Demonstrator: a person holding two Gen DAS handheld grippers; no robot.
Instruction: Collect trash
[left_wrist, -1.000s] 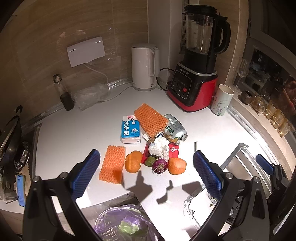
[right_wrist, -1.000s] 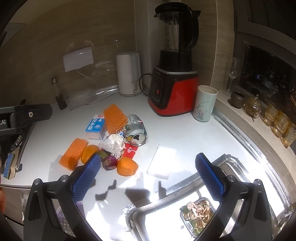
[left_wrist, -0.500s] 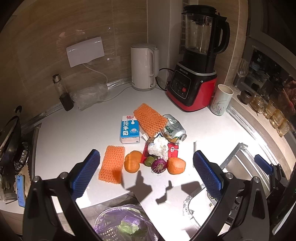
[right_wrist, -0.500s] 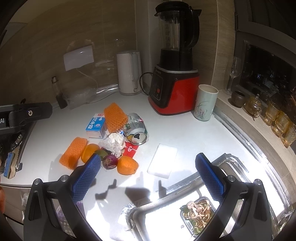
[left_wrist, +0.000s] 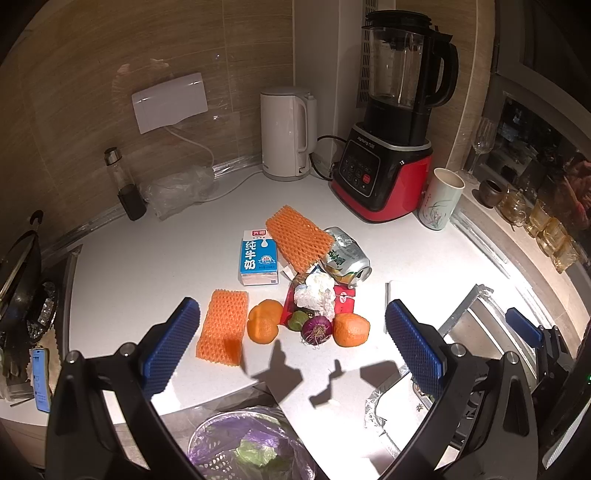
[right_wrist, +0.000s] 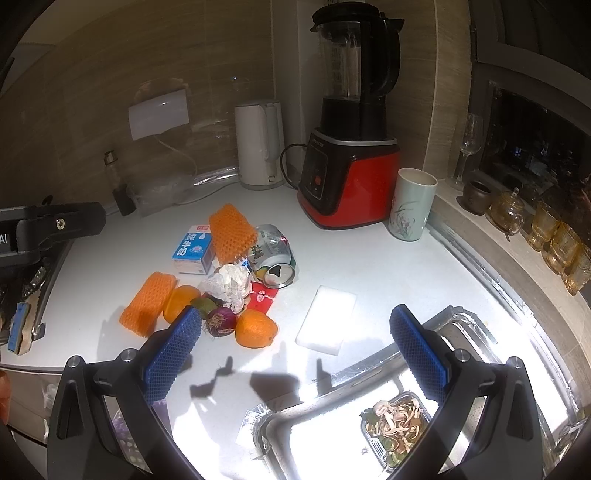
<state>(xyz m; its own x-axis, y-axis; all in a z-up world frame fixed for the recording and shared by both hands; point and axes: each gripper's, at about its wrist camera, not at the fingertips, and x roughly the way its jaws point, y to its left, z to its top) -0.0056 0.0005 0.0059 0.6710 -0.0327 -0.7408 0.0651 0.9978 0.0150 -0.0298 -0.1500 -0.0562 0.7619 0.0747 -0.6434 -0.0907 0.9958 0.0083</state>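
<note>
Both grippers' fingers (left_wrist: 173, 350) (right_wrist: 417, 354) spread, above bare counter (left_wrist: 147, 266) beside trash pile (left_wrist: 314, 291).

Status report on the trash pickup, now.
Left gripper and right gripper open, empty. Trash pile untouched on counter. Nothing blocking.

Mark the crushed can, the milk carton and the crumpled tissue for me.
crushed can (left_wrist: 345, 258): left wrist view, on its dented side.
milk carton (left_wrist: 257, 258): left wrist view, on its blue front face.
crumpled tissue (right_wrist: 229, 282): right wrist view, on its middle.
</note>
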